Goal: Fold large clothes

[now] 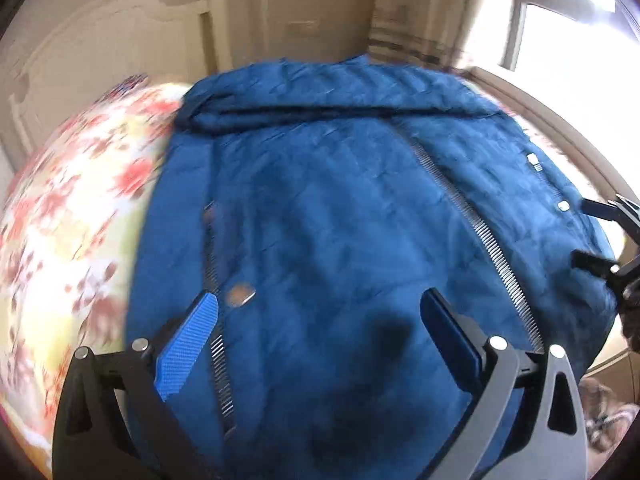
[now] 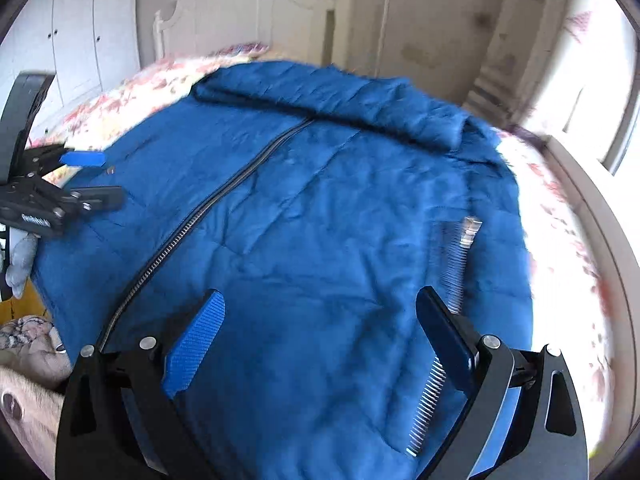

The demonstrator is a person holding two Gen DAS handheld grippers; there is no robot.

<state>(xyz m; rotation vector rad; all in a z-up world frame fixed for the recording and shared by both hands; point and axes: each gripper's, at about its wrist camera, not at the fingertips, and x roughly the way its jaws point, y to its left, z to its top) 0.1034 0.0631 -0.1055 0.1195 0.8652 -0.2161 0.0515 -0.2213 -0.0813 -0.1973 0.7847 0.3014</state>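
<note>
A large blue quilted jacket (image 1: pixel 320 200) lies spread flat on a bed, front up, its collar end bunched at the far side. A silver front zipper (image 2: pixel 192 220) runs down it, and a pocket zipper (image 2: pixel 452 276) shows on the right half. My left gripper (image 1: pixel 320 312) hovers open just above the jacket's near part, with nothing between its blue pads. My right gripper (image 2: pixel 320 300) hangs open over the other half, also holding nothing. In the right wrist view the left gripper (image 2: pixel 96 178) shows at the jacket's left edge. In the left wrist view the right gripper (image 1: pixel 588 234) shows at the jacket's right edge.
A floral bed sheet (image 1: pixel 72 220) shows beside the jacket. A white headboard (image 2: pixel 240 12) stands at the far end, a bright window (image 1: pixel 580 40) at the right and white wardrobe doors (image 2: pixel 80 32) at the left. Part of the person (image 2: pixel 28 396) shows at the lower left.
</note>
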